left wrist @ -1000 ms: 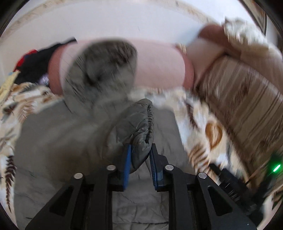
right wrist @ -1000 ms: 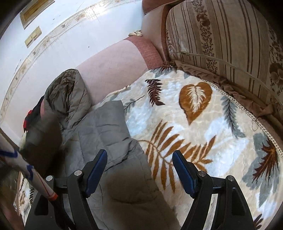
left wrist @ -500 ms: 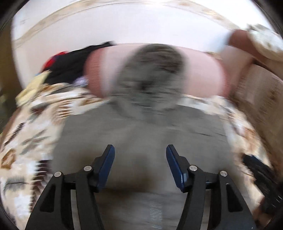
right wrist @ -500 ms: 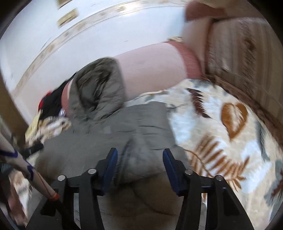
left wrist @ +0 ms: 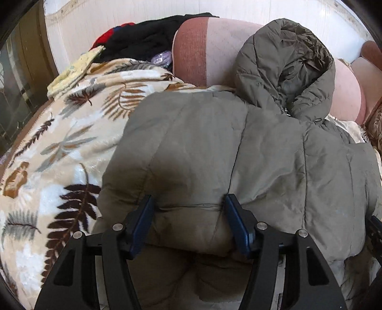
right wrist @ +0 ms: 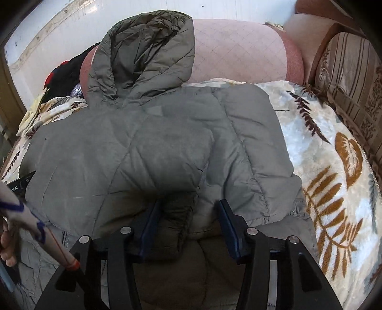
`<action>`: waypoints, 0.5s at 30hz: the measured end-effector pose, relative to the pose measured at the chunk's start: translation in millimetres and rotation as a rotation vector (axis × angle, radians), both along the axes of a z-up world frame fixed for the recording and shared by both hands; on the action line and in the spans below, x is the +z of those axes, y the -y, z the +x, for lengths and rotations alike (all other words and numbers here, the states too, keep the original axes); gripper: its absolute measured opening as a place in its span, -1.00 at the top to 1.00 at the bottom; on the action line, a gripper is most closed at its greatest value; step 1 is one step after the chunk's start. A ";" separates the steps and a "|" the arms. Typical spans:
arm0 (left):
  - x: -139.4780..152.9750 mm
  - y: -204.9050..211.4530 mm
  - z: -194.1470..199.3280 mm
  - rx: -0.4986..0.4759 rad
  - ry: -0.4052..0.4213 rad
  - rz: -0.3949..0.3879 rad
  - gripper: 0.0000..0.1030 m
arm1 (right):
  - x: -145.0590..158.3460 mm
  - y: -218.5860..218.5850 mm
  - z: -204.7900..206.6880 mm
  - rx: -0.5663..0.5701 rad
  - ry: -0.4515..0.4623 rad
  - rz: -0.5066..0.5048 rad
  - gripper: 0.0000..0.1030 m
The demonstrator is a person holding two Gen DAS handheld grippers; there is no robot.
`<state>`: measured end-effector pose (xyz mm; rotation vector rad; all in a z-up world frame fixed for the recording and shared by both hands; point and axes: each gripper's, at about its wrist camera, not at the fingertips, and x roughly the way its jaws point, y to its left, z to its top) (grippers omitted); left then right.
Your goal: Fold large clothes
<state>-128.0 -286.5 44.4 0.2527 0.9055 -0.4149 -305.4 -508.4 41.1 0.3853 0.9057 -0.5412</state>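
The olive-grey quilted hooded jacket (left wrist: pixel 238 155) lies spread on a leaf-patterned plush blanket (left wrist: pixel 59 147), its hood (right wrist: pixel 145 54) propped against a pink cylindrical bolster (right wrist: pixel 238 50). The left gripper (left wrist: pixel 188 221) and right gripper (right wrist: pixel 187 226) each stand half open astride a padded fold; whether their pads press it I cannot tell. Only the left view shows the black and red clothes pile (left wrist: pixel 143 38); only the right shows a striped cushion (right wrist: pixel 351 78).

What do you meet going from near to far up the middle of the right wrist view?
Right tool → folded body of the grey-green puffer jacket → its hood, propped against the pink bolster → white wall.
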 end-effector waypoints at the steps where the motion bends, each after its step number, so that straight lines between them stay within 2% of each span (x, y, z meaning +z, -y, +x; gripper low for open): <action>1: 7.1 -0.2 -7.8 -0.008 0.030 -0.003 -0.15 | 4.2 -1.3 -2.8 -0.014 0.004 -0.006 -0.05; 3: 19.4 -6.1 -22.1 -0.036 0.061 -0.034 -0.15 | 14.4 -5.8 -5.8 -0.034 0.027 -0.027 -0.05; 6: 32.5 -17.9 -50.0 -0.076 0.113 -0.082 -0.17 | 38.2 -20.1 -12.9 -0.035 0.086 -0.123 -0.05; 10: 34.9 -14.1 -63.6 -0.108 0.203 -0.071 -0.17 | 55.2 -41.4 -12.2 0.009 0.175 -0.201 -0.08; 12: 28.8 -8.6 -63.1 -0.131 0.220 -0.073 -0.18 | 52.6 -51.3 -3.2 0.054 0.173 -0.195 -0.08; 15: 9.9 0.1 -61.4 -0.154 0.194 -0.062 -0.18 | 35.6 -64.0 15.1 0.110 0.117 -0.190 -0.08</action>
